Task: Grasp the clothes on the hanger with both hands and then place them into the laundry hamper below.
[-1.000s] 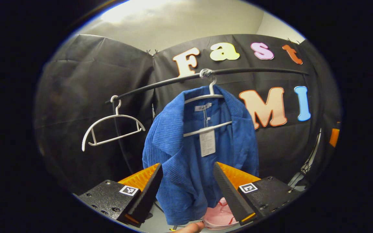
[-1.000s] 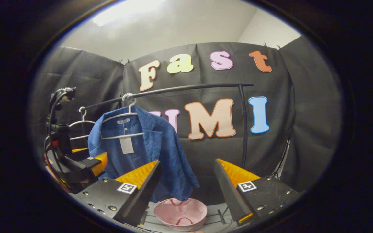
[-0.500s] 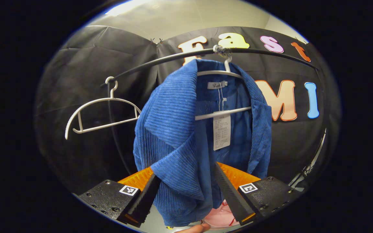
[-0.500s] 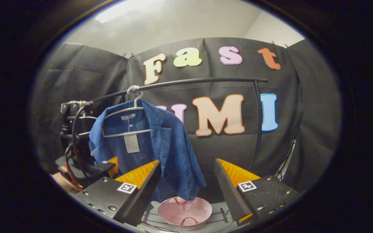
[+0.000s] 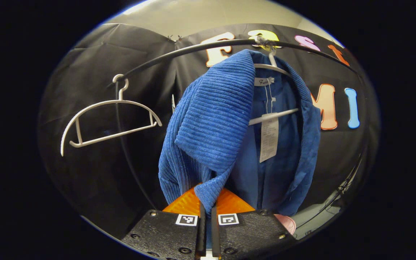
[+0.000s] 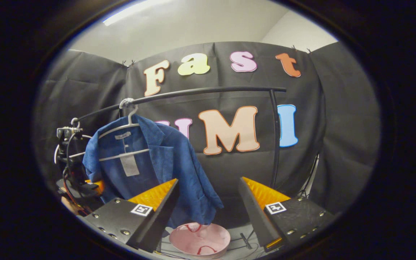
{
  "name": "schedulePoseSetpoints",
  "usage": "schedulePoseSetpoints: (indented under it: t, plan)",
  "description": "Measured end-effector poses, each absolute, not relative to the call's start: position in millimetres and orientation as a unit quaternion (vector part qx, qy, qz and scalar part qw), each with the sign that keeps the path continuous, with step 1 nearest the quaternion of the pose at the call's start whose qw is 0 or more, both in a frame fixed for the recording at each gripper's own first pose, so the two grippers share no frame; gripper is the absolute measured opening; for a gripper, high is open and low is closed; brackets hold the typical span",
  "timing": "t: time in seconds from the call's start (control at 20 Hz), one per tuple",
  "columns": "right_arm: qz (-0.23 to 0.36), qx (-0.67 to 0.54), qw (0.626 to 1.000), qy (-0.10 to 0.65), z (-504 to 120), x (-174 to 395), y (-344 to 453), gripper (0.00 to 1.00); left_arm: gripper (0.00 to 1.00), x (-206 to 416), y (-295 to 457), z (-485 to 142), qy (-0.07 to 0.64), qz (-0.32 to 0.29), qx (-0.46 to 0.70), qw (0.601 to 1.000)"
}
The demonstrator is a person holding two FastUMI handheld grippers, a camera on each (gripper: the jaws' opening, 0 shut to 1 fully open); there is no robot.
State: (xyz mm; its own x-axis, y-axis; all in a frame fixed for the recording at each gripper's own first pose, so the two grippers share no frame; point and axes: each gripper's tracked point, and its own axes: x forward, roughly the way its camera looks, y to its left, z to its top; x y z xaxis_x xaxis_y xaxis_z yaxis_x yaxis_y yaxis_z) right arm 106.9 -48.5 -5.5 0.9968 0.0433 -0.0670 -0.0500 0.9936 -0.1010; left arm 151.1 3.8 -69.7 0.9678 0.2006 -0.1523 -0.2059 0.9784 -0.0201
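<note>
Hanging from a white hanger [image 5: 271,68] on the black rail [image 5: 179,54], the blue corduroy jacket [image 5: 211,119] was the item to be taken down. The left gripper [image 5: 206,216] was clenched on the jacket's front lapel edge, both fingers pressing the fabric, apparently to secure one side before lifting. The right gripper [image 6: 208,202] stood released, jaws wide apart, well short of the jacket's other side, likely awaiting its own hold. An empty white hanger [image 5: 107,121] hung beside on the same rail. The pink laundry hamper [image 6: 200,240] sat below the jacket's hem, placed to receive the garment once freed.
</note>
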Motion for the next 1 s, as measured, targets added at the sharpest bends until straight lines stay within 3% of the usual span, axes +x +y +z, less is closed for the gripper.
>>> schedulePoseSetpoints:
  t: [0.15, 0.6, 1.0]
  plan:
    - [0.027, -0.071, 0.996, 0.044, -2, 114, -56, 0.96, 0.06, 151, -10, -55, 0.039, 0.039, -0.045, 0.997]
    - [0.006, -0.077, 0.995, 0.057, 5, 141, -61, 0.98, 0.02, 137, -9, -37, 0.024, -0.038, -0.035, 0.998]
    - [0.067, -0.079, 0.993, 0.052, -12, 183, -19, 0.98, 0.01, 112, -19, -12, 0.018, -0.049, -0.037, 0.998]
